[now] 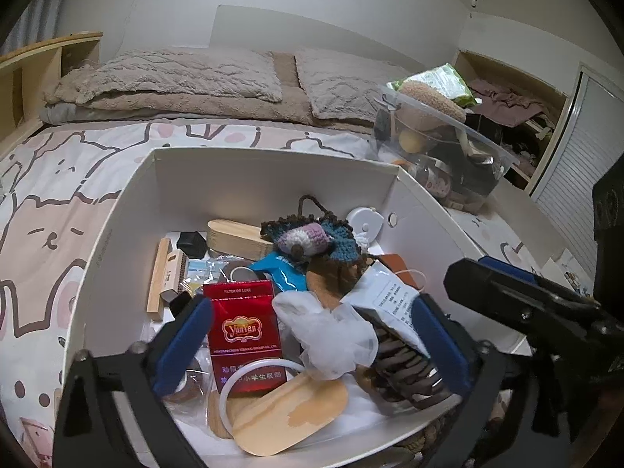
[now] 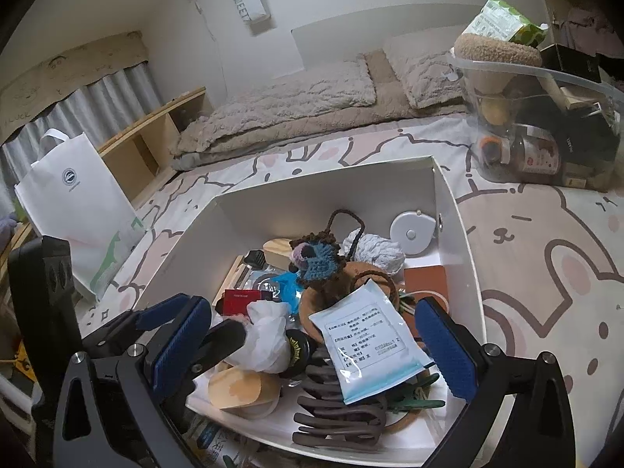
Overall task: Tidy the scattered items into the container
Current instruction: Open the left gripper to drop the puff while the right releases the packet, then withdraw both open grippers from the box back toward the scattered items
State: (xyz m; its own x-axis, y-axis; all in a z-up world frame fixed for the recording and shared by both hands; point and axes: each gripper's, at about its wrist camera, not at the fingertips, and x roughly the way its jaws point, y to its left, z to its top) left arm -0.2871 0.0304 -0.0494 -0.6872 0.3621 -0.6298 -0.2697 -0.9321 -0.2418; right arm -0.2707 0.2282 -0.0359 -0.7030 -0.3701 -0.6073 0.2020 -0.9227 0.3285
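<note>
A white open box point(image 1: 269, 163) point(image 2: 464, 234) sits on the bed, filled with small items. Inside are a red cigarette pack point(image 1: 243, 335), a white crumpled glove point(image 1: 331, 335) point(image 2: 265, 335), a brown hair claw point(image 1: 405, 366) point(image 2: 335, 409), a pale blue sachet point(image 2: 366, 335), a crocheted toy point(image 1: 308, 238) point(image 2: 316, 257), a white tape measure point(image 2: 411, 230) and wooden pieces point(image 1: 288, 413). My left gripper point(image 1: 312, 335) hovers open over the box's near end, holding nothing. My right gripper point(image 2: 312, 339) is also open over the box, empty. Its dark arm shows in the left wrist view point(image 1: 518, 296).
A clear plastic tub point(image 1: 444, 144) point(image 2: 546, 117) full of jars and oddments stands on the bed past the box's right corner. A white paper bag point(image 2: 74, 210) stands at the left bed edge. Pillows point(image 1: 175, 74) lie at the head. The cartoon-print bedsheet point(image 2: 546, 273) spreads right.
</note>
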